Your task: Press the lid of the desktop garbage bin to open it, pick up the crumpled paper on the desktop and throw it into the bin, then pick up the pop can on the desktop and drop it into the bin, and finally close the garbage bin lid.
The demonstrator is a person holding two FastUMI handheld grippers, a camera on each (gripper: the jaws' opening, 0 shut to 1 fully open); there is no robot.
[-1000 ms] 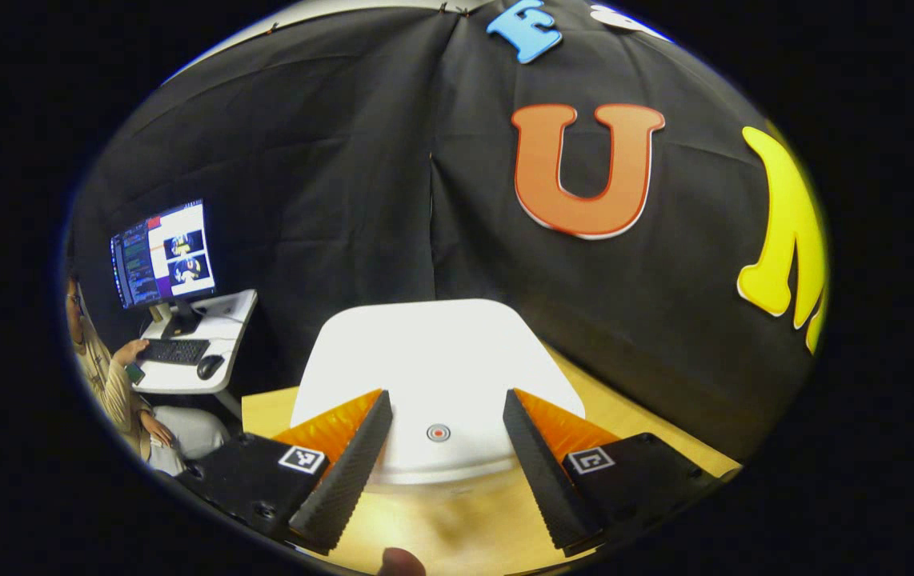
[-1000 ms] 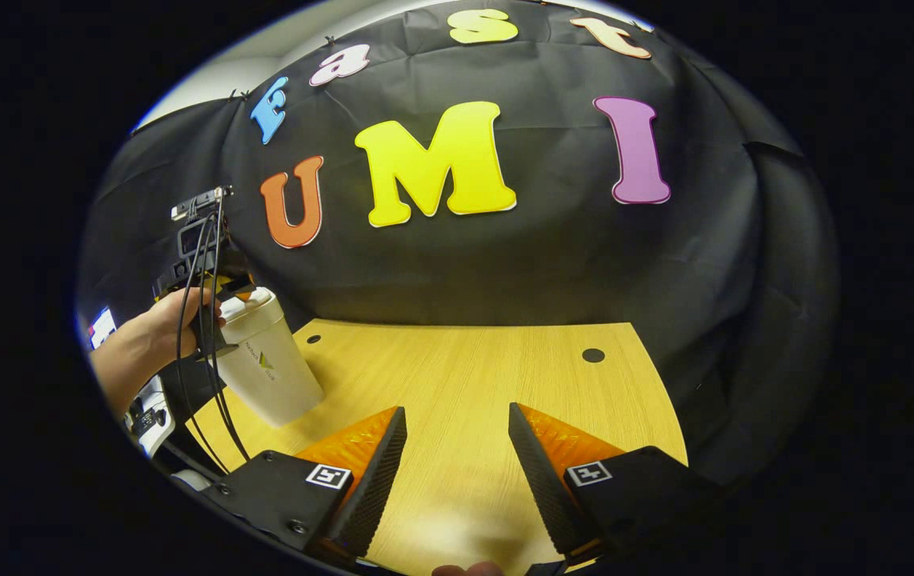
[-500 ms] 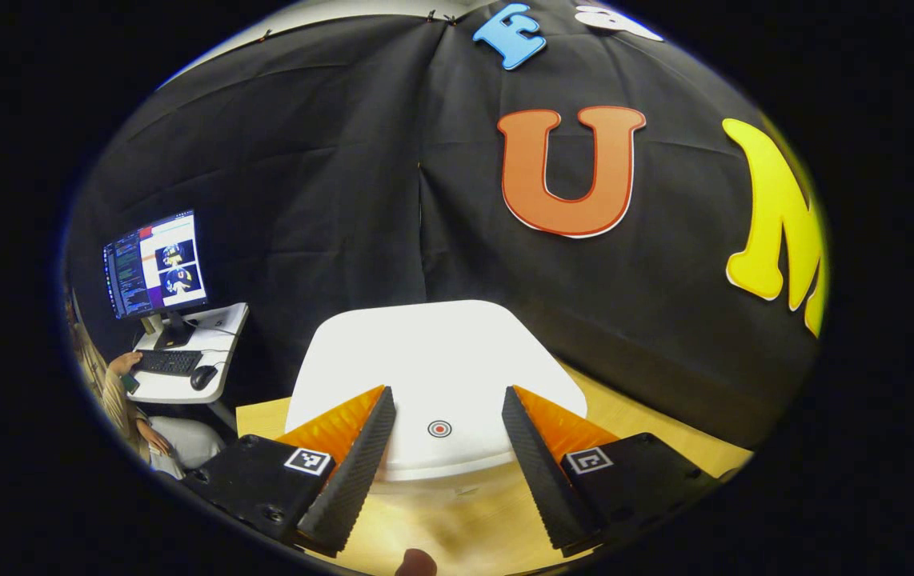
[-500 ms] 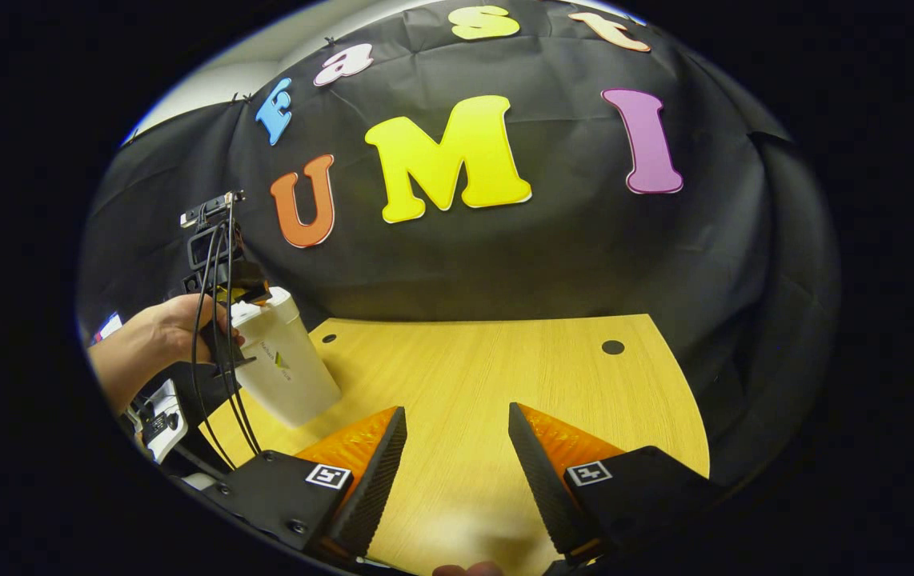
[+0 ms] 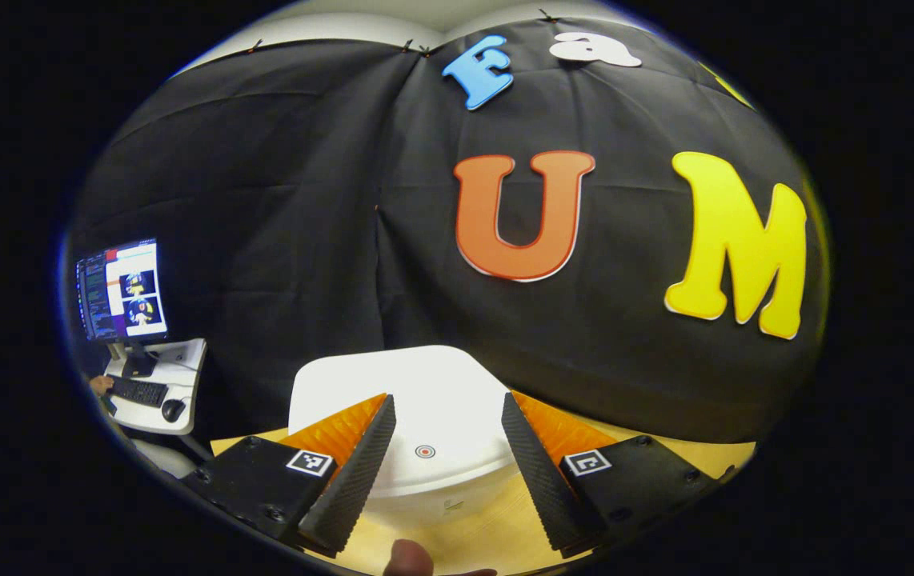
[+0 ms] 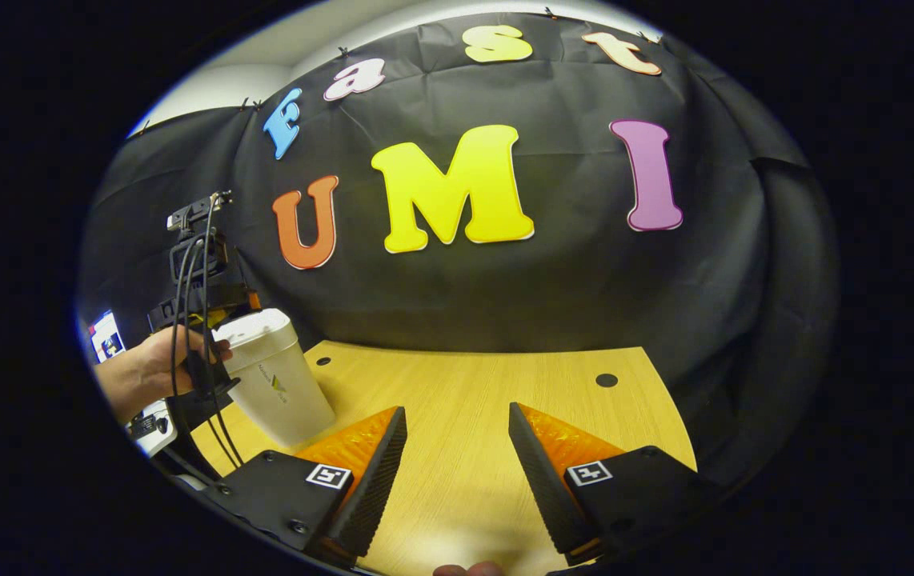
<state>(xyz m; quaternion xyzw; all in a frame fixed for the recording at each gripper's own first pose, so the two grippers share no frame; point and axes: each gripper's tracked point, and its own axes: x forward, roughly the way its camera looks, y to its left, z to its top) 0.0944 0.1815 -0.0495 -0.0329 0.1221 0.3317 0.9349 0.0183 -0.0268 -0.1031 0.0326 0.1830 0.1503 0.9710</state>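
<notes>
Bin (image 5: 417, 416) sits on the desk (image 6: 489, 400) right ahead of my L gripper (image 5: 445, 448), lid (image 5: 393, 392) down, red-ringed press mark (image 5: 425, 452) between the wide-spread fingers; looks like light, stiff, smooth plastic, so I'd push w/ a fingertip straight down on that mark, not squeeze, else it could slide or tip. R gripper (image 6: 457, 464) hangs over bare desk, also wide, holding nothing; from there the bin shows at far left w/ a hand (image 6: 149, 372) beside it.

Even, moderately bright overhead lighting — soft glare bleaches the bin lid (image 5: 417, 392); strong fisheye curvature bends the surface (image 6: 473, 384) at the edges. Near tongs sharp; a fingertip (image 5: 407, 558) at the rim blurred.
</notes>
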